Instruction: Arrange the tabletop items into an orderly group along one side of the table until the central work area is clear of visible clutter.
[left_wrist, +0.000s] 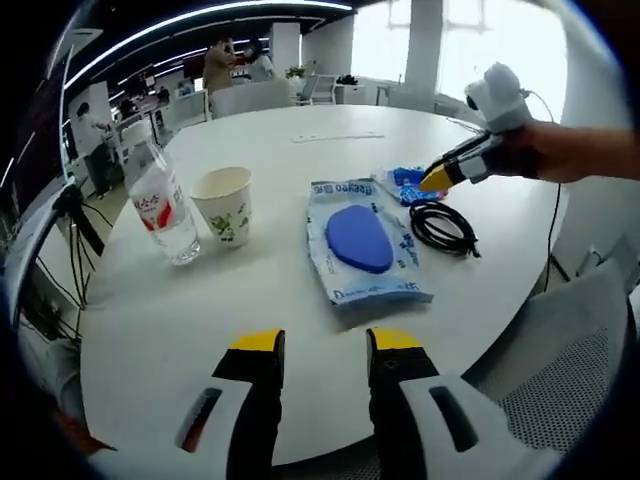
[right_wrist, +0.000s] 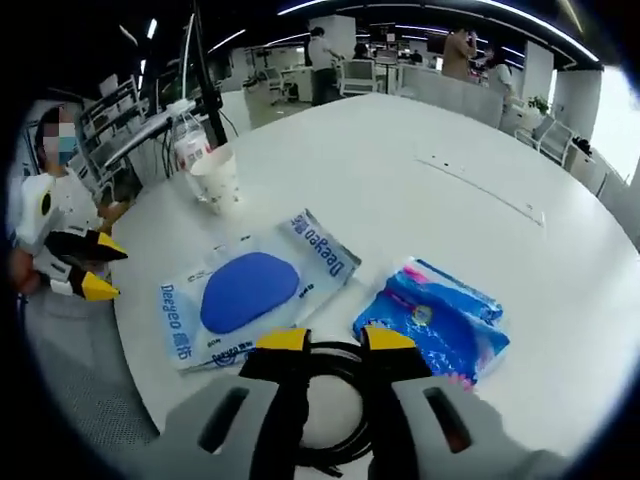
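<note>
Nearest in the left gripper view, the left tool (left_wrist: 325, 342) hovers low at 6 o'clock over the near edge of the round white counter (left_wrist: 200, 330), its yellow-tipped black jaws a narrow gap apart with nothing between them. Just beyond it, toward the middle, lies a flat clear plastic packet with blue lettering and a dark blue oval pad inside (left_wrist: 362, 243). At 9 o'clock from the packet stand a white paper cup with a leaf print (left_wrist: 224, 205) and, just beside it on the outer side, a clear plastic water bottle with a red label (left_wrist: 164, 208), tilted in this view. At 2 o'clock from the packet lie a coiled black cable (left_wrist: 442, 226) and, just past it, a blue printed plastic pouch (left_wrist: 403, 182). The right tool (left_wrist: 436, 180), held by a hand (left_wrist: 575, 150), comes in from 3 o'clock with its yellow tip over the pouch.

In the right gripper view, the right tool (right_wrist: 334, 340) sits at 6 o'clock with its jaws narrowly parted directly above the cable (right_wrist: 330, 400); whether they touch it cannot be told. The pouch (right_wrist: 435, 315) is at 3 o'clock, the packet (right_wrist: 250, 290) at 10 o'clock, the cup (right_wrist: 216, 180) and bottle (right_wrist: 190, 145) farther off at 11 o'clock.
</note>
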